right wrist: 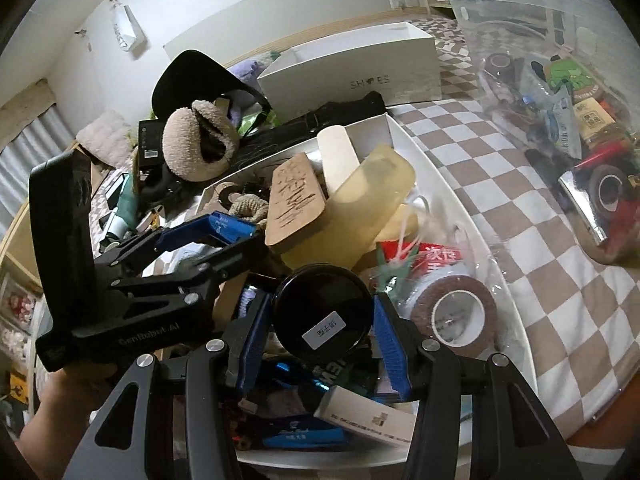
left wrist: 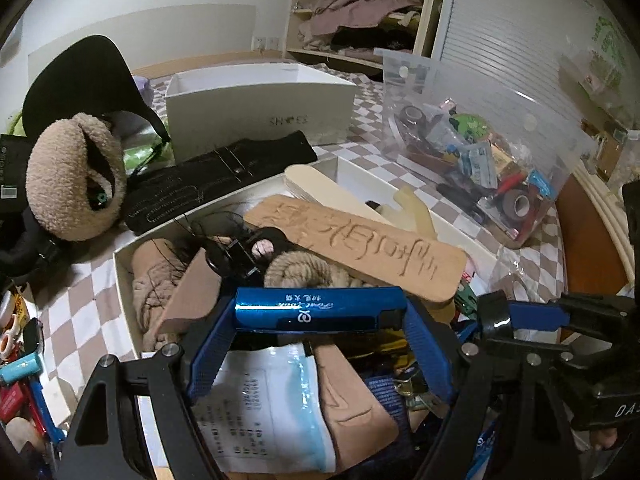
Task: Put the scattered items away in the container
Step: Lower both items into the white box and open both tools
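My left gripper [left wrist: 320, 314] is shut on a shiny blue metallic bar [left wrist: 318, 310], held crosswise between its blue fingers over the full white shallow box [left wrist: 124, 276]. My right gripper [right wrist: 320, 318] is shut on a round black jar [right wrist: 322, 314] with a white label, held over the same white box [right wrist: 456, 196]. The box holds an engraved wooden board [left wrist: 360, 248], a brown tape roll [right wrist: 456, 312], a yellowish translucent plastic piece [right wrist: 360, 200], rope and cloth. The left gripper also shows in the right wrist view [right wrist: 228, 226], just left of the jar.
A white shoe box [left wrist: 260, 108] stands behind. Fuzzy beige earmuffs [left wrist: 76, 180], a black cap [left wrist: 80, 76] and a black glove [left wrist: 216, 176] lie at the left. A clear plastic bin [left wrist: 480, 152] of small items stands at the right on checkered bedding [right wrist: 500, 208]. Small items lie at far left [left wrist: 20, 364].
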Demonstrator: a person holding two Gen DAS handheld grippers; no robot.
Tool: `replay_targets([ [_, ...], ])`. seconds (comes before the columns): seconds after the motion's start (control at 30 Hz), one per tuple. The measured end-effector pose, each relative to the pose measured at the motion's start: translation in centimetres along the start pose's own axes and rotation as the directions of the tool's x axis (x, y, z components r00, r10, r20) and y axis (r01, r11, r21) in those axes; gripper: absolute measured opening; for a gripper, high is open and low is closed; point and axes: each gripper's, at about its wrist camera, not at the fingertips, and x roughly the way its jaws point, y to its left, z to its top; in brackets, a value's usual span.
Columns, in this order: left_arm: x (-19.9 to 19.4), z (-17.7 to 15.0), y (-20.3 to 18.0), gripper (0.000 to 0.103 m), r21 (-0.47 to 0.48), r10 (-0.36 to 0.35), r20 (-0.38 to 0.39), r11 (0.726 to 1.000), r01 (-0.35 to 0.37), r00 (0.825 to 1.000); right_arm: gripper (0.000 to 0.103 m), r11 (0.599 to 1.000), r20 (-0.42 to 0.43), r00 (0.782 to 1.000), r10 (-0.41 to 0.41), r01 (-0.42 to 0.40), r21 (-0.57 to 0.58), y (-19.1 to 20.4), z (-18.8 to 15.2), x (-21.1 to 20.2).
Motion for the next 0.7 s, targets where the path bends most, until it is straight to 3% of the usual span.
replay_targets([
  [0.33, 0.1, -0.5, 0.2, 0.084, 0.005, 0.024, -0.029, 1.000, -0.024, 0.999, 0.052, 1.000, -0.002, 1.000, -0.021, 0.021, -0.006, 0.3, 0.7, 0.5],
  [0.5, -0.7, -0.6, 0.3, 0.095, 0.006, 0.020, -0.013, 1.000, -0.020, 1.000, 0.052, 1.000, -0.004, 1.000, -0.011, 0.011, 0.010, 0.2, 0.9, 0.7],
  [0.7, -1.8, -0.7, 0.3, 0.096, 0.009, 0.019, 0.007, 1.000, -0.019, 1.000, 0.052, 1.000, -0.008, 1.000, -0.011, 0.011, 0.025, 0.1, 0.9, 0.8],
])
